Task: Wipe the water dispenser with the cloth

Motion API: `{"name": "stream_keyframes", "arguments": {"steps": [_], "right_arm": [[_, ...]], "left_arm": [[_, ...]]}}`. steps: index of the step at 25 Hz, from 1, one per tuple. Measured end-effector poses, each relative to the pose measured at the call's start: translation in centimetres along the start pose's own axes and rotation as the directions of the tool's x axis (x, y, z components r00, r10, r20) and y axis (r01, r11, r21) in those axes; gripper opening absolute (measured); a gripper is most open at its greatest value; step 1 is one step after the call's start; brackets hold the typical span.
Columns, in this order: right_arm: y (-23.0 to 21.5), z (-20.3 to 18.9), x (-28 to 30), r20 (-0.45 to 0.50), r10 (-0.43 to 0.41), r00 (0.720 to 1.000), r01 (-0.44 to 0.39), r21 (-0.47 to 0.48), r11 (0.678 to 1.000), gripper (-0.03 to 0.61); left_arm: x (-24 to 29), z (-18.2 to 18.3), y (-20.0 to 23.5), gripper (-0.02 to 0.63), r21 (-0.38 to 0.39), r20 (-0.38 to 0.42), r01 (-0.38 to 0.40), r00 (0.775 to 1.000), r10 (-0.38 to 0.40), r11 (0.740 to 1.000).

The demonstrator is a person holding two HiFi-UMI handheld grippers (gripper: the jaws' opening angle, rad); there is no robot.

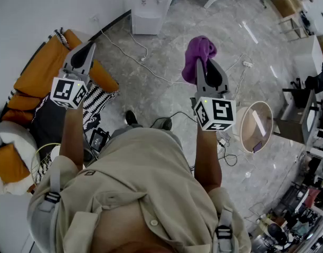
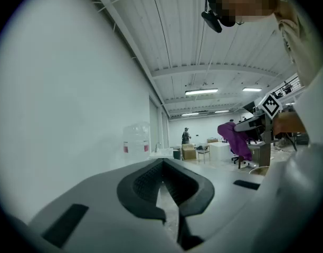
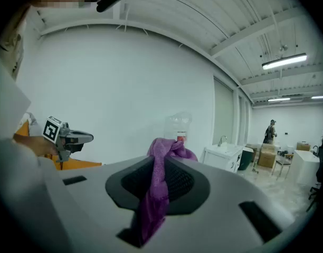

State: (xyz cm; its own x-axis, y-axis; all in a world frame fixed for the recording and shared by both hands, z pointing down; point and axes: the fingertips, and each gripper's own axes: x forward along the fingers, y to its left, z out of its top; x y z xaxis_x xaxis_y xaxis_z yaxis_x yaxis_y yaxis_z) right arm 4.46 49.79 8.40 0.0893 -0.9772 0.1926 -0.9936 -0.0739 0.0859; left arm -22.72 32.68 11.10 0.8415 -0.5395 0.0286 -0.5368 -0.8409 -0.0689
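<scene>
right gripper (image 1: 205, 63) clamped on the purple cloth (image 1: 199, 50), left gripper (image 1: 89, 47) closed on nothing, both over grey marble floor (image 1: 161, 91), white water dispenser (image 1: 150, 7) against the wall (image 1: 45, 9) ahead.

Purple cloth (image 1: 200, 50) in right tool (image 1: 204, 67)
</scene>
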Motion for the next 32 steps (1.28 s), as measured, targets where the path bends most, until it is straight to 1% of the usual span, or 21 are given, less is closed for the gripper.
{"name": "stream_keyframes", "arguments": {"steps": [7,11,16,18,22,27,32], "right_arm": [[1.8,-0.1,1.0,-0.007,-0.016,1.000,0.016,-0.003,1.000,0.063],[2.8,0.4,1.9,-0.012,-0.011,1.000,0.011,-0.004,1.000,0.063],[2.2,0.6,3.8,-0.016,0.002,1.000,-0.002,0.007,1.000,0.064],[1.6,0.3,5.3,-0.010,0.013,1.000,-0.013,0.038,0.999,0.064],[0.3,0.2,8.9,0.019,0.070,0.997,-0.072,0.107,0.992,0.066],[-1.9,0.3,14.4,0.031,0.142,0.989,-0.145,0.127,0.981,0.066],[-6.3,-0.3,19.4,0.022,0.206,0.978,-0.207,0.149,0.967,0.066]], "left_arm": [[-0.5,-1.1,1.3,0.015,-0.021,0.004,0.027,1.000,-0.027,0.999],[-0.7,-1.7,1.6,0.015,-0.039,-0.001,0.046,0.999,-0.046,0.998],[0.0,-2.4,1.9,0.015,-0.061,-0.012,0.032,0.999,-0.033,0.998],[0.6,-2.8,2.3,0.015,-0.063,-0.023,0.019,1.000,-0.021,0.998],[1.8,-3.5,3.6,0.015,-0.054,-0.053,-0.027,0.998,0.024,0.998],[4.2,-3.5,5.4,0.015,-0.044,-0.089,-0.114,0.990,0.110,0.992],[9.5,-2.9,4.8,0.015,-0.027,-0.110,-0.158,0.982,0.154,0.987]]}}
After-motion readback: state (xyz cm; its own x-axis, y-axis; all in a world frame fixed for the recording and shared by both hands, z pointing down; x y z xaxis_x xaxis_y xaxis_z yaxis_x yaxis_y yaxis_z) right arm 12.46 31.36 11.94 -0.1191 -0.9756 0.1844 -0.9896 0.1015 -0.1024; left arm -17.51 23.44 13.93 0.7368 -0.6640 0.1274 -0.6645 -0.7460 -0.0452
